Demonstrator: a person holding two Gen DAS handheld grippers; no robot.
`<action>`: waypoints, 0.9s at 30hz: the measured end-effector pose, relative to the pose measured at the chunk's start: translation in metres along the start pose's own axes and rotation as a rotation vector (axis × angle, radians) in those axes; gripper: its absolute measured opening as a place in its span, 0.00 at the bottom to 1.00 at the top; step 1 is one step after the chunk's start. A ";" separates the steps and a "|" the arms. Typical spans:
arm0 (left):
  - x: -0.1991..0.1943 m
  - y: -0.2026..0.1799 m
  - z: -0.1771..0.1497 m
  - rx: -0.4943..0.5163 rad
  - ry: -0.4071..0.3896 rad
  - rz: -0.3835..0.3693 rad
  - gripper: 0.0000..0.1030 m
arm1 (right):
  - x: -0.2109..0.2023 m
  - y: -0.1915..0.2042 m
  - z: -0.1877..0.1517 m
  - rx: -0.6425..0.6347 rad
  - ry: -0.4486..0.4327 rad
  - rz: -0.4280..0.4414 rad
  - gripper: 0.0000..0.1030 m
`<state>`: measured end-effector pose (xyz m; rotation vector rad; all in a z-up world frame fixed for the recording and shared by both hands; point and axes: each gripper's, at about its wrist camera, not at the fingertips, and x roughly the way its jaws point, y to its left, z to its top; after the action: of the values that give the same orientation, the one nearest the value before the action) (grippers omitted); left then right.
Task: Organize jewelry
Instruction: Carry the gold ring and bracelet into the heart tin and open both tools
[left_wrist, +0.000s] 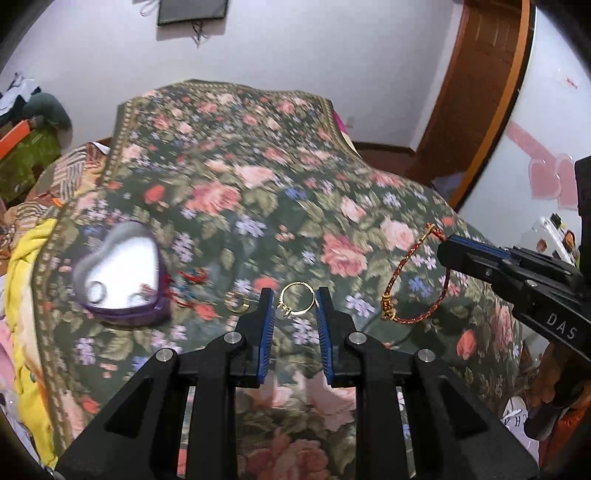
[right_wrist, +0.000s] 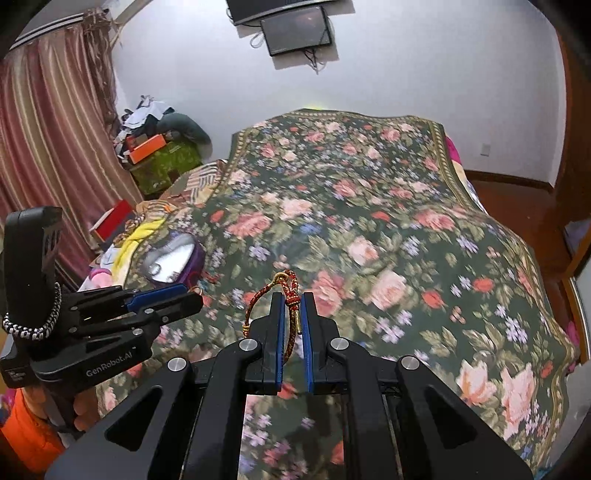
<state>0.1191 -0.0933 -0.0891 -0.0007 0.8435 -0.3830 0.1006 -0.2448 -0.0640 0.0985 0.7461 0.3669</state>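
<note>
Now your right gripper (right_wrist: 293, 308) pinches the red cord bracelet (right_wrist: 291, 295); your left gripper (left_wrist: 294, 306) brackets the gold ring (left_wrist: 297, 298), jaws apart.

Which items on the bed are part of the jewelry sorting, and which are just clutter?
Job:
gold ring between left gripper fingers
red cord bracelet in right gripper
second gold ring
heart-shaped box

Lying about:
floral bedspread
orange box
yellow cloth

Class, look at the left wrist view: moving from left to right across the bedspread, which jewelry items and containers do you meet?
Heart-shaped jewelry box → small gold ring → gold ring with a stone, between the left gripper fingers → red and gold cord bracelet, held by the right gripper.
</note>
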 end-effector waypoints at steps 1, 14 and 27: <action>-0.005 0.004 0.001 -0.006 -0.013 0.008 0.21 | 0.001 0.005 0.003 -0.009 -0.006 0.004 0.07; -0.057 0.060 0.007 -0.091 -0.136 0.102 0.21 | 0.017 0.061 0.029 -0.086 -0.050 0.085 0.07; -0.084 0.108 0.010 -0.139 -0.215 0.192 0.21 | 0.042 0.107 0.048 -0.147 -0.058 0.155 0.07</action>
<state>0.1113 0.0333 -0.0375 -0.0878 0.6490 -0.1403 0.1299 -0.1280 -0.0325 0.0286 0.6543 0.5634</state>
